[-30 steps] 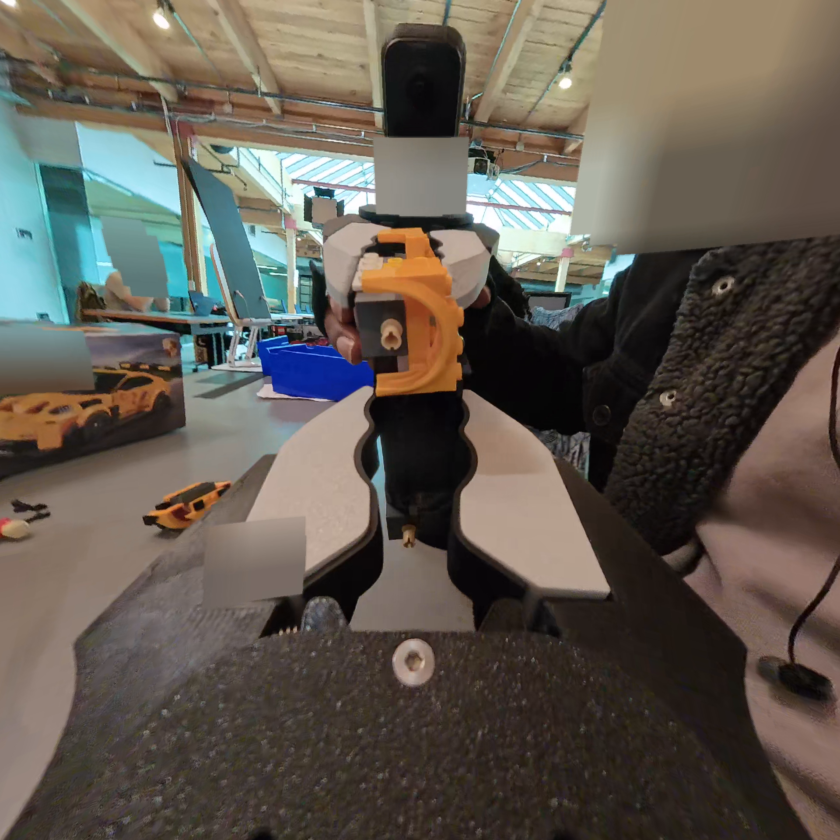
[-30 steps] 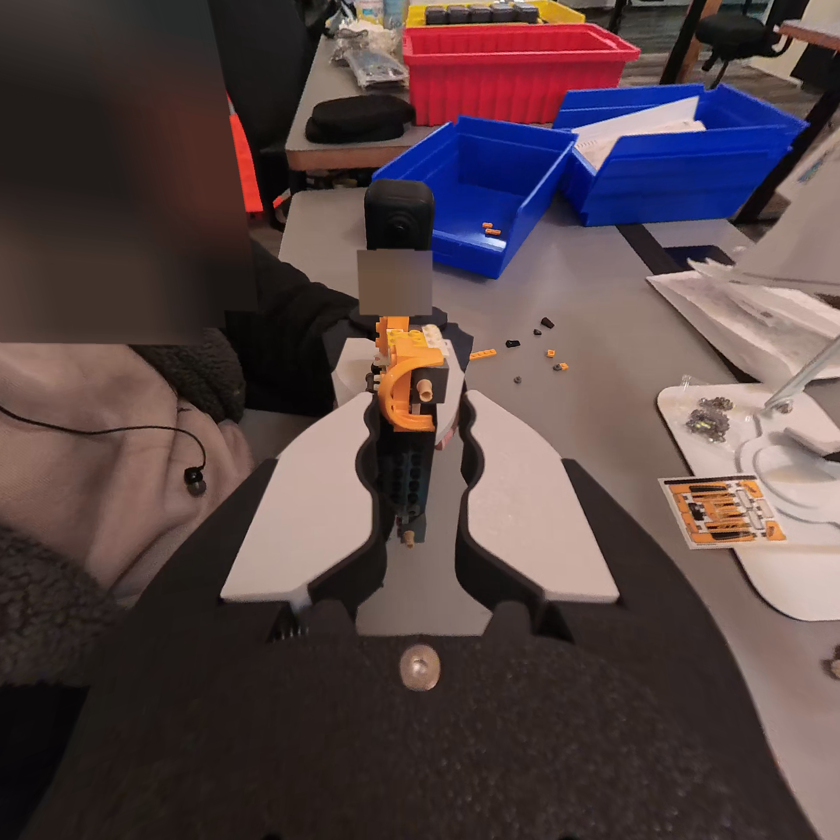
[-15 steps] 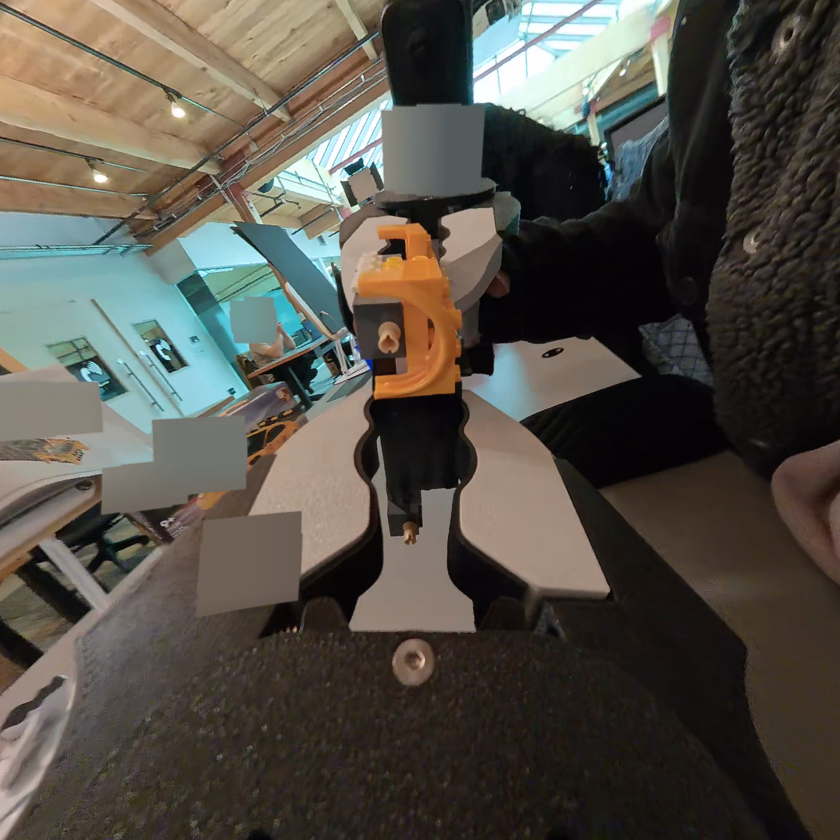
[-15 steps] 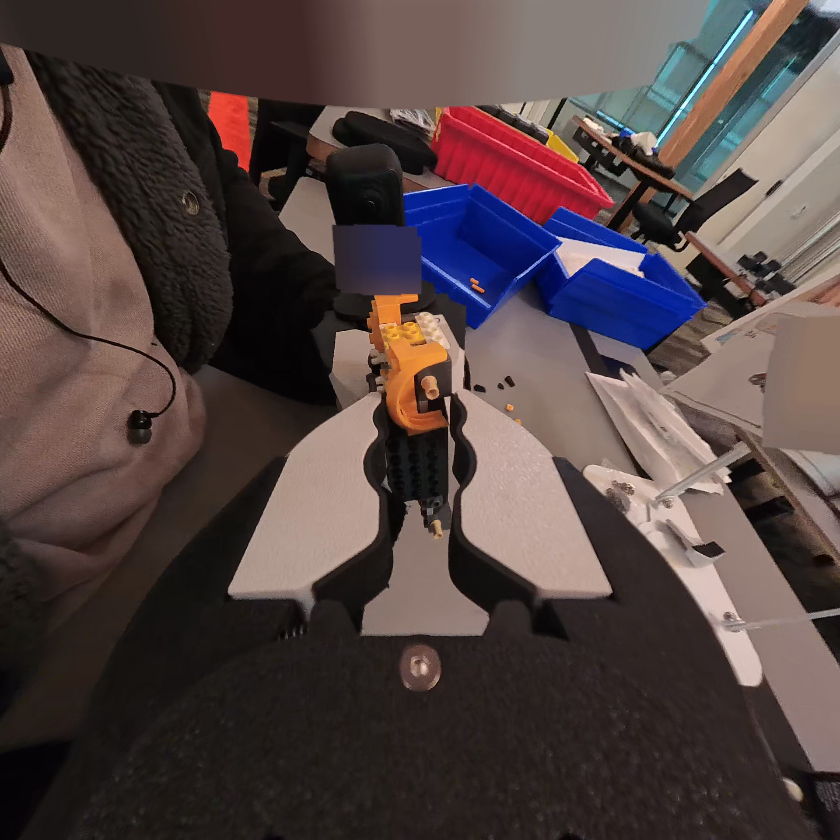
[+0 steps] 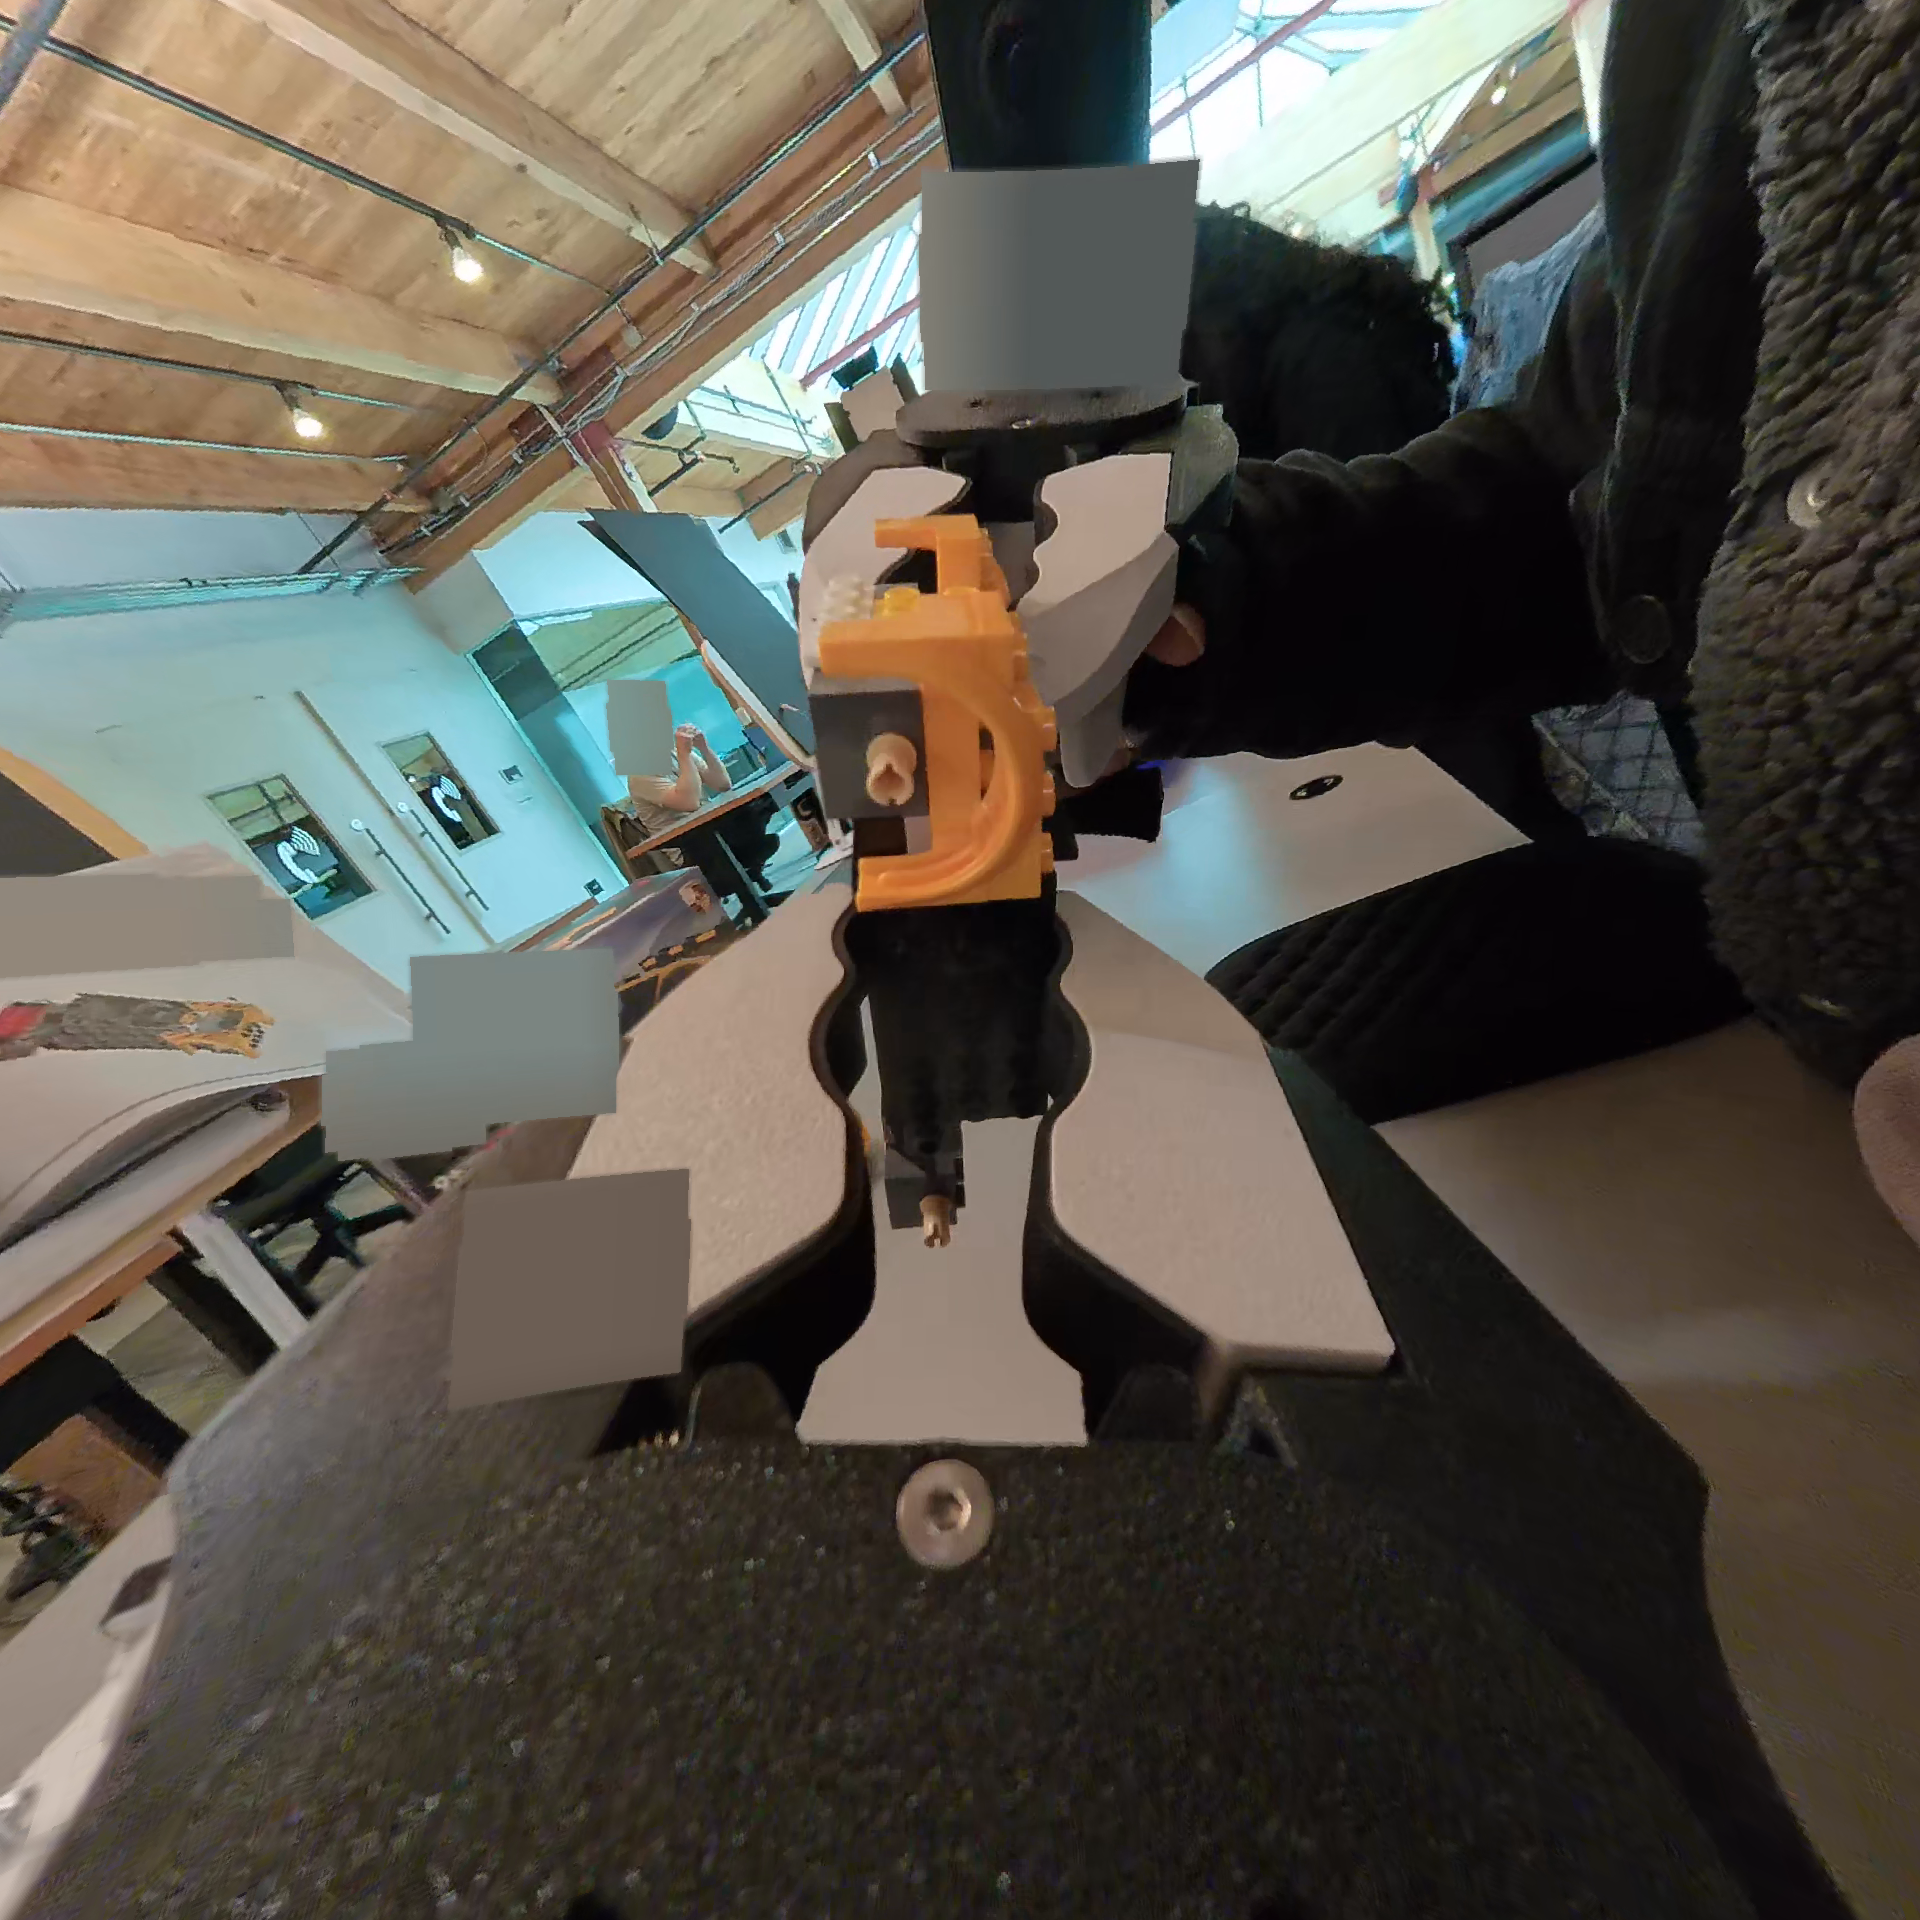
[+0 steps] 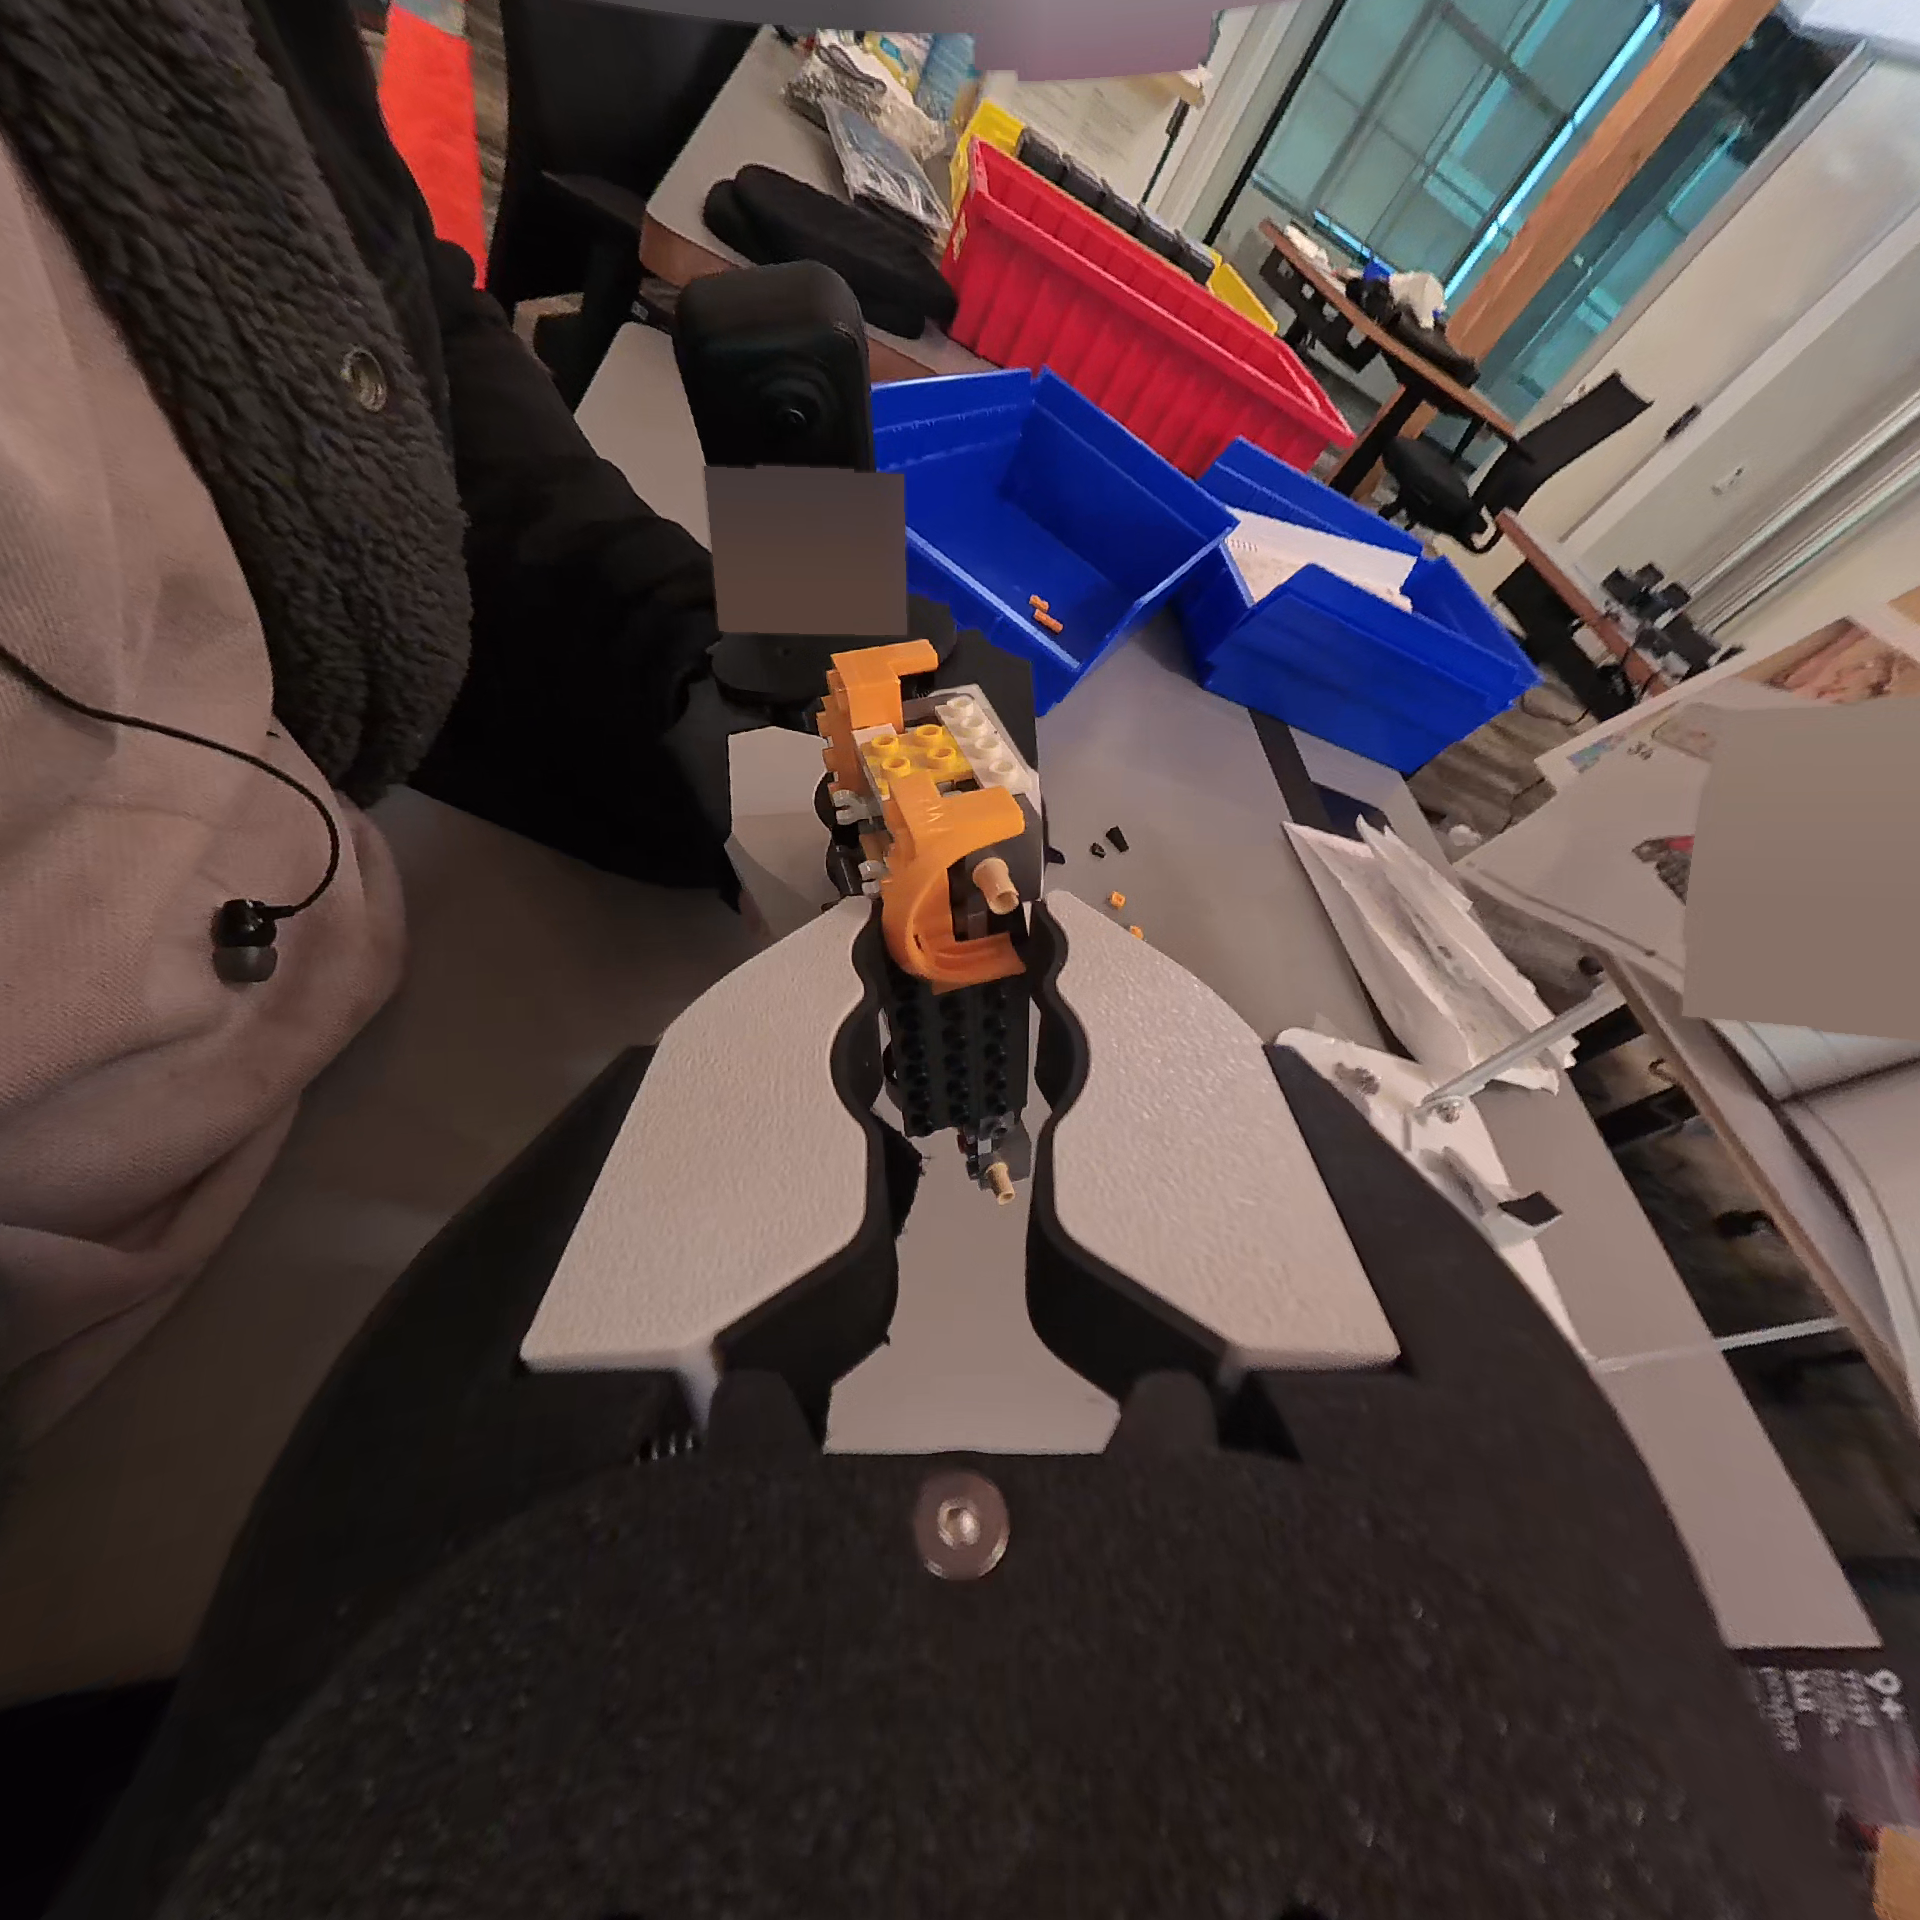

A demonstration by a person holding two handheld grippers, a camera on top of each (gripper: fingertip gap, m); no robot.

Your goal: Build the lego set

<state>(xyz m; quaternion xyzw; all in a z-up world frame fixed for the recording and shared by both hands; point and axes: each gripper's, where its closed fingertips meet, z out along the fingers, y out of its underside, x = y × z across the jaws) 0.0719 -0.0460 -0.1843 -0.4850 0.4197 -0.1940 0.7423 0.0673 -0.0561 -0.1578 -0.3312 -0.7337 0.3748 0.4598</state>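
Note:
A partly built lego car [image 5: 966,769], with a black studded chassis, orange wheel arches, a grey block and tan axle pins, is held in the air between both grippers, end to end. My left gripper [image 5: 951,966] is shut on the black chassis part. My right gripper [image 5: 997,582] faces it and clamps the far orange end. In the right wrist view, my right gripper [image 6: 956,997] is shut on the black studded part of the car [image 6: 935,894]. The left gripper's white fingers [image 6: 769,810] show behind the far end.
Two blue bins [image 6: 1049,520] [image 6: 1351,623] and a red bin [image 6: 1122,301] stand on the grey table [image 6: 1195,883]. Small loose pieces [image 6: 1112,842] and paper bags [image 6: 1423,935] lie to the right. An open instruction booklet [image 5: 135,1039] is at left. The person's dark fleece jacket [image 6: 260,312] is close by. My two grippers' fingertips are within a few centimetres of each other.
Both grippers have tilted and swung together with the car still clamped between them, so the background has shifted. The hold on the car is unchanged.

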